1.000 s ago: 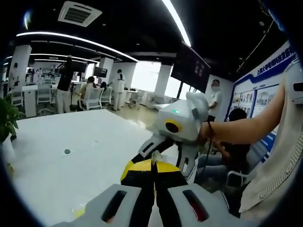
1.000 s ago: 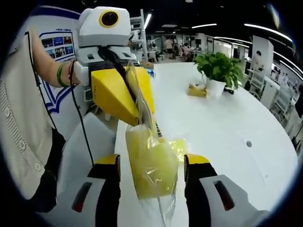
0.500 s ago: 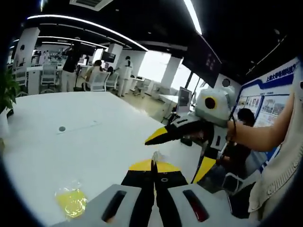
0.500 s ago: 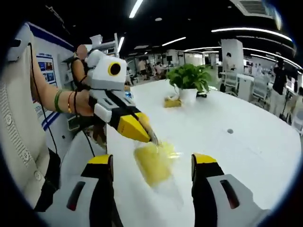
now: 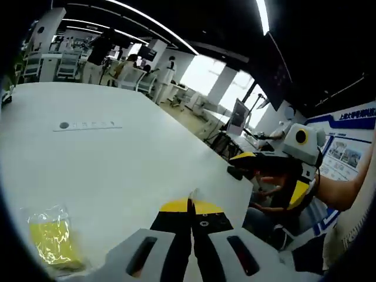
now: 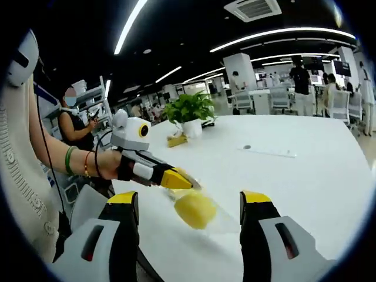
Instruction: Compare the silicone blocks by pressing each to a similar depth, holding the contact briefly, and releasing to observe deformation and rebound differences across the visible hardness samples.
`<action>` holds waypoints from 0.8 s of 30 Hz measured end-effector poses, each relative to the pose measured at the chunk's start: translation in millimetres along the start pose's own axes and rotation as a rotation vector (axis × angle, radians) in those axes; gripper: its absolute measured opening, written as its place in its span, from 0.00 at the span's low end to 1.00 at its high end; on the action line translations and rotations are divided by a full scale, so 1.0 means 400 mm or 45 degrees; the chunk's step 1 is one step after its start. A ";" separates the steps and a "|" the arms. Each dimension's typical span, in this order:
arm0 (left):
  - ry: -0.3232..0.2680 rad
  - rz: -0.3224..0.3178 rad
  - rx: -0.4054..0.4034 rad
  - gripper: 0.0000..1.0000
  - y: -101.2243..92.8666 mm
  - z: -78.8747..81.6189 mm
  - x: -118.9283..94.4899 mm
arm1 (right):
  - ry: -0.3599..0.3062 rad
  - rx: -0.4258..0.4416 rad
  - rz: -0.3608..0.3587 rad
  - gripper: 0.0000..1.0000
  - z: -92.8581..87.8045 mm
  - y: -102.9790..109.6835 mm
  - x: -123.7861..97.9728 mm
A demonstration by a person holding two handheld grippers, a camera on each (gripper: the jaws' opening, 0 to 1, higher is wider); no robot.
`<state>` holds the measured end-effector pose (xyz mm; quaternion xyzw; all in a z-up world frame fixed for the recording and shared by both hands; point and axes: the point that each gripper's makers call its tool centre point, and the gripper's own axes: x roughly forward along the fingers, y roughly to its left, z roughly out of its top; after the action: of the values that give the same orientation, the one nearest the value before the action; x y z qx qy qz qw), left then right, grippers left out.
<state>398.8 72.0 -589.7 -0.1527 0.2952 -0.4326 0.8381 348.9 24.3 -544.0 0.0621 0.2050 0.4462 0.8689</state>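
Yellow silicone block in a clear plastic bag [image 6: 197,210] hangs above the near edge of the white round table [image 6: 305,176], its bag top clenched by the left gripper [image 6: 191,183]; right gripper [image 6: 191,205] spread wide, grasping nothing.

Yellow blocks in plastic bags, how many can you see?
2. One yellow block hangs in a clear bag pinched by the left tongs, in front of the open right tongs. Another bagged block lies on the white table. More may be hidden.
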 end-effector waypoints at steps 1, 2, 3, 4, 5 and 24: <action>-0.002 -0.001 -0.014 0.00 0.003 -0.002 0.007 | -0.009 0.007 -0.004 0.66 -0.001 -0.003 -0.003; -0.007 0.002 -0.057 0.00 0.011 -0.006 0.018 | -0.017 0.021 -0.014 0.67 -0.004 -0.010 -0.007; -0.030 0.014 -0.072 0.00 0.020 -0.002 0.024 | -0.014 0.029 -0.018 0.68 -0.008 -0.014 -0.010; -0.054 0.023 -0.123 0.00 0.029 0.002 0.029 | -0.017 0.044 -0.021 0.68 -0.011 -0.019 -0.013; -0.067 0.022 -0.170 0.00 0.036 0.003 0.032 | -0.022 0.057 -0.022 0.68 -0.012 -0.022 -0.016; -0.166 0.253 -0.501 0.00 0.282 -0.039 0.098 | -0.012 0.170 -0.052 0.67 -0.069 -0.099 -0.037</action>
<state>478.6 105.5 -673.8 -0.3109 0.3329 -0.2711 0.8480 359.7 -13.2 -576.0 0.1179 0.2316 0.4136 0.8726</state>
